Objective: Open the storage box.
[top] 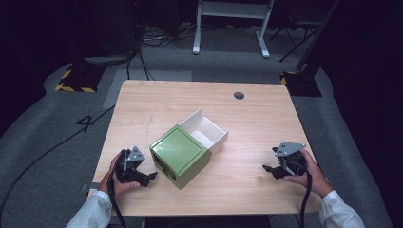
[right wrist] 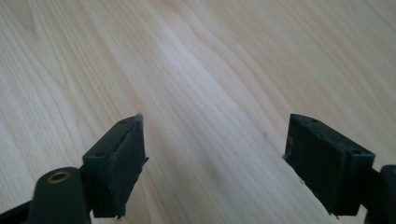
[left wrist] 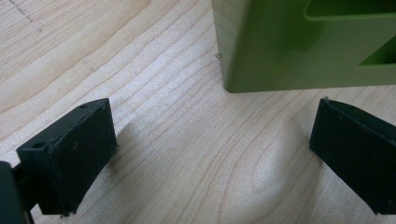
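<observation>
A green box (top: 179, 155) sits near the middle of the wooden table (top: 157, 102), with its white drawer (top: 205, 133) pulled out toward the far right. My left gripper (top: 148, 177) rests at the table's front left, open and empty, its tips just short of the box's near corner. From the left gripper view that green box (left wrist: 299, 42) stands close ahead, with cut-out openings in its face and bare wood between the jaws. At the front right my right gripper (top: 269, 169) is held low over the table, open, with nothing but wood grain between its fingers (right wrist: 119, 161).
A round cable hole (top: 239, 95) lies near the table's far edge. Beyond the table are a white desk frame (top: 230, 23), cables on the grey floor and a stand base with yellow-black tape (top: 76, 80). Bare wood lies between the box and the right gripper.
</observation>
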Demonstrator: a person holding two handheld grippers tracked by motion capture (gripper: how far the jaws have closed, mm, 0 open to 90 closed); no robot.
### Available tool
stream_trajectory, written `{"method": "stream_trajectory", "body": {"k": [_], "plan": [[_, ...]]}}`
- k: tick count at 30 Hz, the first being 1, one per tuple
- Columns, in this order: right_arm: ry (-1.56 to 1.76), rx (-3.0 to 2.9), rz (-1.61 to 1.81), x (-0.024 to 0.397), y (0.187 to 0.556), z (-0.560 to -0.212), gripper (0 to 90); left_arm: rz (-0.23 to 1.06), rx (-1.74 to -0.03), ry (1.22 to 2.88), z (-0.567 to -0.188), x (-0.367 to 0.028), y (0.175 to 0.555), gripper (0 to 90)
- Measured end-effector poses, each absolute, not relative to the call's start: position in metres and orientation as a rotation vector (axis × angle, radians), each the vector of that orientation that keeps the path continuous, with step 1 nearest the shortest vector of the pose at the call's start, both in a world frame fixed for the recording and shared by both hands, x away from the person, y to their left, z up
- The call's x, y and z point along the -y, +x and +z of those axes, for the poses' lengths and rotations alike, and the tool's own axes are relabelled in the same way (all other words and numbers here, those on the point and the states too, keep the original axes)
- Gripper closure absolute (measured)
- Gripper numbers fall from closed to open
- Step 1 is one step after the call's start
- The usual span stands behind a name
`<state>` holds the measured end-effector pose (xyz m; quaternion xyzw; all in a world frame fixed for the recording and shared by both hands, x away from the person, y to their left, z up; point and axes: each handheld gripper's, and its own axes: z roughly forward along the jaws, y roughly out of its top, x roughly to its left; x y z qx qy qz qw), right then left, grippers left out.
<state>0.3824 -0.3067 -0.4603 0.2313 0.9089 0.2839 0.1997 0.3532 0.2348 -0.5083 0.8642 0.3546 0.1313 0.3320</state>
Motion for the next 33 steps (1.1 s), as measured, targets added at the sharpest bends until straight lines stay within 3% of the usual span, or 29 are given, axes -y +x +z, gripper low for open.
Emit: {"method": "stream_trajectory", "body": {"k": [21, 33], "plan": [[0.974, -2.422, 1.068, 0.372, 0.356, -0.507, 15.3, 0.346, -0.931, 2.256, -0.508, -0.235, 0.353, 0.7], [0.994, -2.408, 1.061, 0.371, 0.354, -0.508, 15.0, 0.346, -0.929, 2.258, -0.508, -0.235, 0.353, 0.7]]}}
